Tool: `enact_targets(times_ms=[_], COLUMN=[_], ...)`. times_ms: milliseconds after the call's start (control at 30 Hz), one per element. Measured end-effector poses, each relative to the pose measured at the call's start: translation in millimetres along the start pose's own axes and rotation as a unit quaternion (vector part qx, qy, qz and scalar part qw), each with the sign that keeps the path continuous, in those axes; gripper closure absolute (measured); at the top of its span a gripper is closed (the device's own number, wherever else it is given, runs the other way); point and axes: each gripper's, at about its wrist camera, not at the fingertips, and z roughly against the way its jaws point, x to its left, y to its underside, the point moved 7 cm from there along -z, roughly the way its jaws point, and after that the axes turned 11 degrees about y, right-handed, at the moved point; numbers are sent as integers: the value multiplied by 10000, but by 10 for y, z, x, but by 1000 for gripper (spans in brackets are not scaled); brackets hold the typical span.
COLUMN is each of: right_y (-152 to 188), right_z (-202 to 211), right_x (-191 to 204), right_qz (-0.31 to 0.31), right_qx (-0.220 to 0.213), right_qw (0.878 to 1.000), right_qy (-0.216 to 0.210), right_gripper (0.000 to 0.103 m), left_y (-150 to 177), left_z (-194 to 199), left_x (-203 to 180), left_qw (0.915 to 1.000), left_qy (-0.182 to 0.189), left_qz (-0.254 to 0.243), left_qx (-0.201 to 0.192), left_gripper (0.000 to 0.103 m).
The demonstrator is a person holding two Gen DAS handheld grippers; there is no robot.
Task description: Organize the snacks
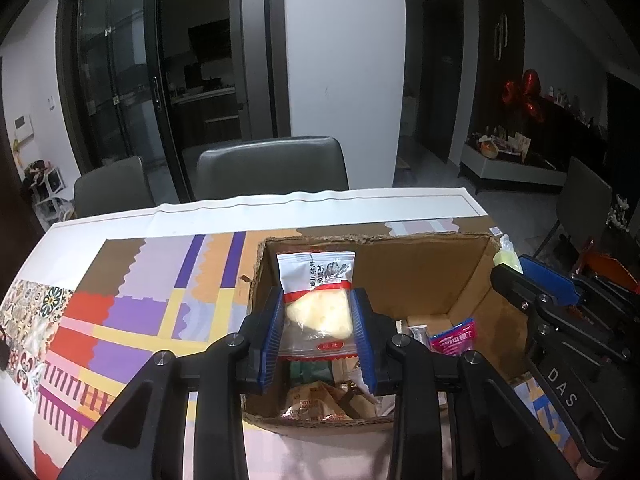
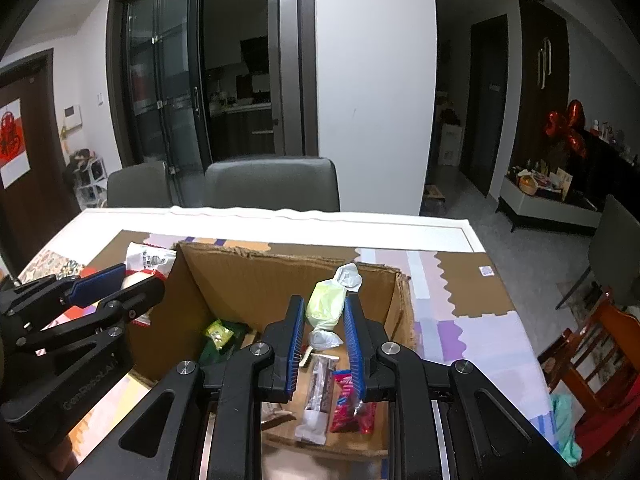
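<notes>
An open cardboard box [image 1: 460, 276] [image 2: 260, 280] stands on the table and holds several snack packets. My left gripper [image 1: 318, 300] is shut on a white and red packet with a pale pastry inside [image 1: 318, 304], held over the box's left part. It also shows at the left of the right wrist view [image 2: 116, 288]. My right gripper [image 2: 322, 308] is shut on a pale green twist-wrapped candy [image 2: 326, 304], held over the box's right part. It also shows at the right of the left wrist view [image 1: 532, 280].
The table carries a patterned multicolour cloth [image 1: 132, 308] [image 2: 472, 320]. Inside the box lie a red packet [image 2: 348, 404], a long clear-wrapped bar [image 2: 318, 396], a yellow-green packet [image 2: 219, 334] and a pink packet [image 1: 454, 338]. Grey chairs [image 1: 272, 168] stand behind the table.
</notes>
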Motion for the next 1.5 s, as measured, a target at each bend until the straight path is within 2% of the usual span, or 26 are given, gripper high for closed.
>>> enact_targets(times_ms=[167,300,367,467,533,633,733,900,1267,1500], right_y=[23,32,31,21,13,-2,-7,6,68,144], right_z=[-45,-45,-43,4,34,87,151,252,619,868], right_x=[-1,3,-13,-66,-91,-112,-121,-124,-169,-200], right_qz=[29,65,22,-60,-92,-125,-138,-131,-164,-157], right_qx=[18,28,42,-44,-77,-123,-157,-161,-259,-265], right_qw=[10000,9999,9998,9996,9994,9992,9989,9989,9984,9986], right_qy=[55,138,187,274,324,371,414,430,478,439], right_gripper=[81,78,55,41,34,30,24,23,19,19], left_y=[19,15,16,21,27,33,44,72,159,283], left_z=[-32,-20,14,52,78,147,224,363,777,1032], left_x=[18,48,66,88,97,111,118,107,73,21], left_qw=[10000,9999,9998,9997,9997,9995,9994,9992,9980,9974], left_qy=[-54,-111,-172,-211,-221,-261,-298,-324,-424,-434], left_qz=[9,48,69,69,75,109,131,134,185,237], left_qx=[19,0,-31,-52,-56,-110,-147,-211,-434,-527], left_gripper=[66,56,51,50,49,39,37,36,19,15])
